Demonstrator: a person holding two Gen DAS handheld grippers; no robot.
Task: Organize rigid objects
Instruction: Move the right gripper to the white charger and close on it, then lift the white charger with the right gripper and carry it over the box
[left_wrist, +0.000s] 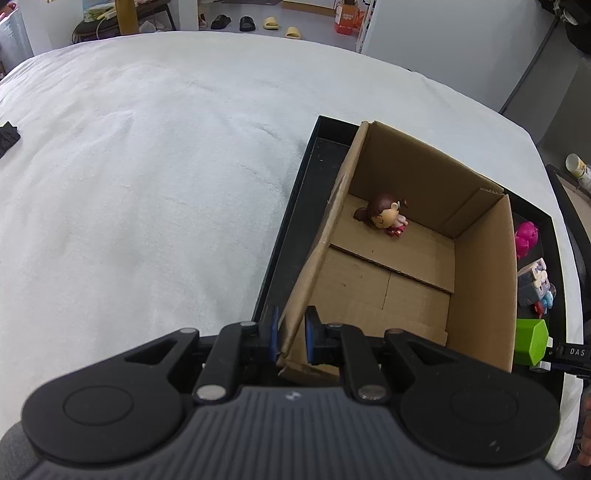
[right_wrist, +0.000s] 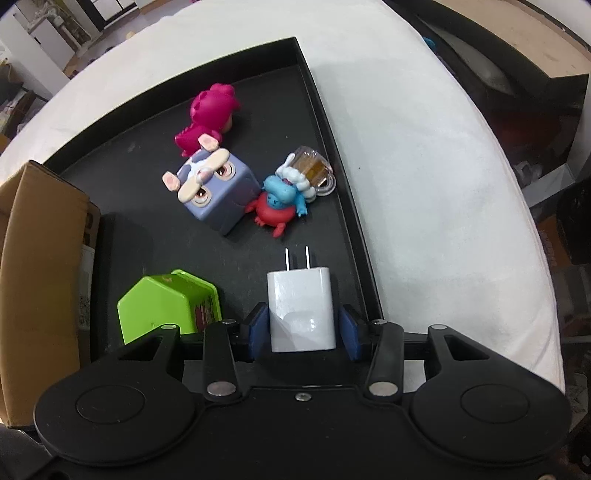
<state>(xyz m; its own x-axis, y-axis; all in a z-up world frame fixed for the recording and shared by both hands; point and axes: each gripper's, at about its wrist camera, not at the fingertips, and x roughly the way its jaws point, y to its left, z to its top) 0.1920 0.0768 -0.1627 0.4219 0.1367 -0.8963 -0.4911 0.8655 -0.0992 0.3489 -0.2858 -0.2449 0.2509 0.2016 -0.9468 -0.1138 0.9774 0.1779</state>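
Observation:
My left gripper (left_wrist: 291, 336) is shut on the near left wall of an open cardboard box (left_wrist: 476, 280) that stands in a black tray (left_wrist: 284, 240). A brown-haired doll figure (left_wrist: 384, 218) lies inside the box at its far end. In the right wrist view, my right gripper (right_wrist: 303, 332) has its fingers on either side of a white plug charger (right_wrist: 301, 310), prongs pointing away; small gaps show at the pads. On the tray (right_wrist: 147, 236) lie a magenta dinosaur figure (right_wrist: 208, 114), a purple cube toy (right_wrist: 214, 184), a red-and-blue crab figure (right_wrist: 277, 203) and a green hexagonal box (right_wrist: 166, 306).
The tray sits on a white cloth-covered table (left_wrist: 147, 166). A clear cup-like toy (right_wrist: 314, 170) lies by the tray's right rim. A small black object (left_wrist: 7, 136) lies at the table's left edge. Slippers (left_wrist: 247, 23) and clutter lie on the floor beyond.

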